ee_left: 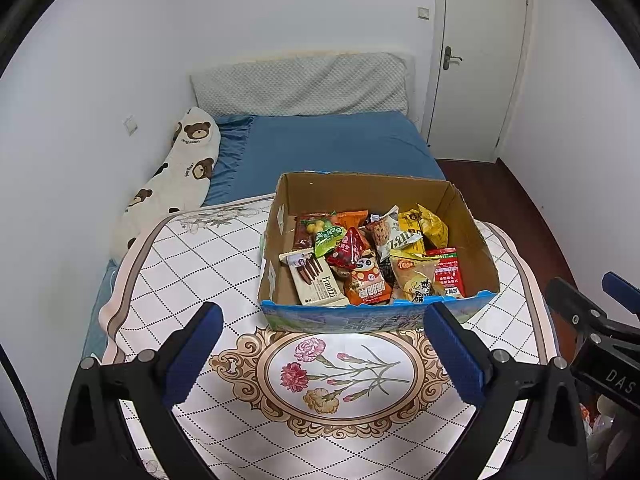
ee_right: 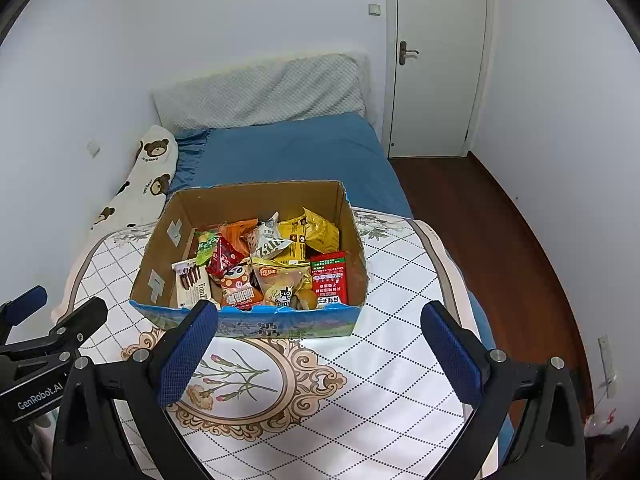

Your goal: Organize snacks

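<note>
An open cardboard box (ee_left: 308,188) (ee_right: 256,194) sits on a white floral quilt (ee_left: 200,264) (ee_right: 400,280) on the bed. It holds several snack packets: a white Franzzi wafer pack (ee_left: 316,280) (ee_right: 192,284), a red triangular packet (ee_left: 348,250) (ee_right: 224,256), a yellow bag (ee_left: 432,226) (ee_right: 320,230) and a red flat packet (ee_left: 450,272) (ee_right: 329,278). My left gripper (ee_left: 320,344) is open and empty, just in front of the box. My right gripper (ee_right: 320,344) is open and empty, in front of the box. Each gripper shows at the edge of the other's view.
A blue bed sheet (ee_left: 340,144) lies behind the box, with a grey pillow (ee_left: 300,84) at the wall and a bear-print pillow (ee_left: 176,176) on the left. A white door (ee_left: 476,60) and dark wooden floor (ee_right: 500,240) are to the right.
</note>
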Demonstrator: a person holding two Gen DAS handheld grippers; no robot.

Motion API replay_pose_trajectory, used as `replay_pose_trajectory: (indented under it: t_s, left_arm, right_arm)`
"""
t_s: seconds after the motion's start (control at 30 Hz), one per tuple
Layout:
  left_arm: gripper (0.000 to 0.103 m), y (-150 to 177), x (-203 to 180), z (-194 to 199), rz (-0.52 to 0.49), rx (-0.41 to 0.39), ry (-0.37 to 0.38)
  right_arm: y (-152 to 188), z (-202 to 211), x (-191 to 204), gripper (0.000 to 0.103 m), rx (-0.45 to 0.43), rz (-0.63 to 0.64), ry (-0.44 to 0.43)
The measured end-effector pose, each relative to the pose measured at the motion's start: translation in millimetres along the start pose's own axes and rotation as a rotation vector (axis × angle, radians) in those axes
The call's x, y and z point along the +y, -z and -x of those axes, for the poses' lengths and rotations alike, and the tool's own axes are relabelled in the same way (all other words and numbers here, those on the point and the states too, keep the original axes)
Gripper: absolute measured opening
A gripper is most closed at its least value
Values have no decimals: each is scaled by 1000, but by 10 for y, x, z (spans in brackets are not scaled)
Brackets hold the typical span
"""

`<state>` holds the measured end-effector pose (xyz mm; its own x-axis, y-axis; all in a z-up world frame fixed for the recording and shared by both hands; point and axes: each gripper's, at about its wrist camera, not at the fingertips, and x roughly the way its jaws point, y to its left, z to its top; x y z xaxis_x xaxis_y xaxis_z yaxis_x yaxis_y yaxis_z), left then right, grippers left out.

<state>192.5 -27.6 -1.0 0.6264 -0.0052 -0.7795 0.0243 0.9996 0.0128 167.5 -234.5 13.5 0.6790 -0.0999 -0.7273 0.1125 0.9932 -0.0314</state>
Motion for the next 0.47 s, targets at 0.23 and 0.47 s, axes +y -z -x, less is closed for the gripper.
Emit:
replay_pose_trajectory:
  t_s: [0.23,0.47]
  left_arm:
    - [103,-2,2,3,-1,2,0]
    - [103,4,6,9,-2,-6,-2]
  right_arm:
    - [6,0,0,103,0,-1,1]
    - [11,7,2,103,1,-5,0]
